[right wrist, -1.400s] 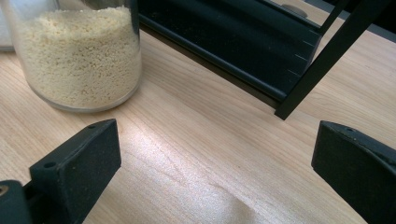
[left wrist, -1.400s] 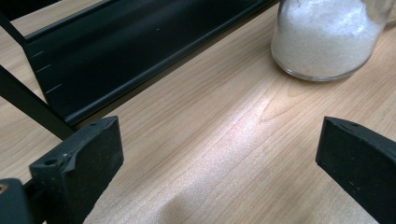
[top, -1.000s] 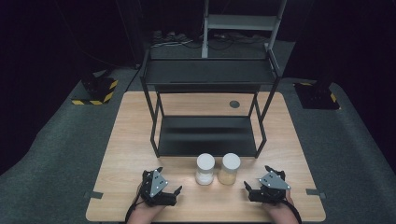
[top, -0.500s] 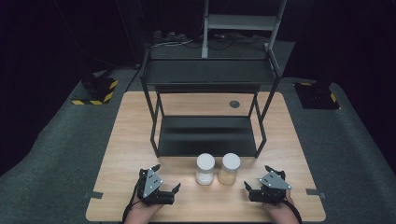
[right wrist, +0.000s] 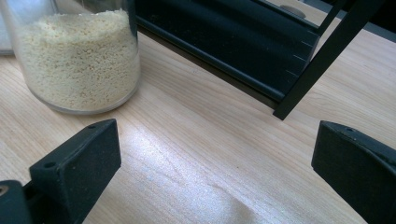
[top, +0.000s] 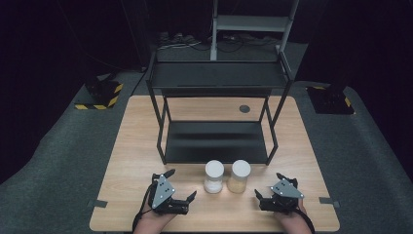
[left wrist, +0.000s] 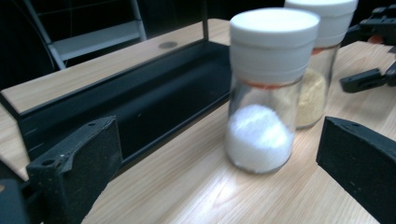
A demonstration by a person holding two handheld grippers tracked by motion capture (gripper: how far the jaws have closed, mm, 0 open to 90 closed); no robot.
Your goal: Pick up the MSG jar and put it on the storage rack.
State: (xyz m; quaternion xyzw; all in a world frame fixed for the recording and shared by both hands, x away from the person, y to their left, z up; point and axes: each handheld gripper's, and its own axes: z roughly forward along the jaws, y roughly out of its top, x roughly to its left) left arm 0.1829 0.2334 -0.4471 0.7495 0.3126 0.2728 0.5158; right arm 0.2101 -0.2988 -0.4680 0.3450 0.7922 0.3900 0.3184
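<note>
1. Standing upright near the front edge of the light wooden table (top: 146, 146) are two clear glass jars with wide white screw lids: the left jar holds white granules (top: 214, 176) (left wrist: 261, 93), the right jar holds pale yellow granules (top: 239, 176) (right wrist: 77, 56).
2. Each jar is partly filled, with its contents heaped in the bottom; in the left gripper view an orange band shows just under each lid.
3. The jars stand just beside each other, a narrow gap between them, directly in front of the low shelf of a black metal two-tier rack (top: 216, 141).
4. The left gripper (top: 181, 187) rests low over the table's near left part, held by a hand that enters from the bottom edge; it is angled right and slightly far, toward the white-granule jar.
5. Its jaws are spread wide and hold nothing; in its own view the white-granule jar stands between and beyond the two black jaws, apart from both.
6. The right gripper (top: 268, 187) sits low at the near right, held the same way and angled left and far.
7. Its jaws are likewise spread apart and empty; the yellow-granule jar stands to the left of them, near but untouched, with bare tabletop between the jaws and a rack leg beyond.
</note>
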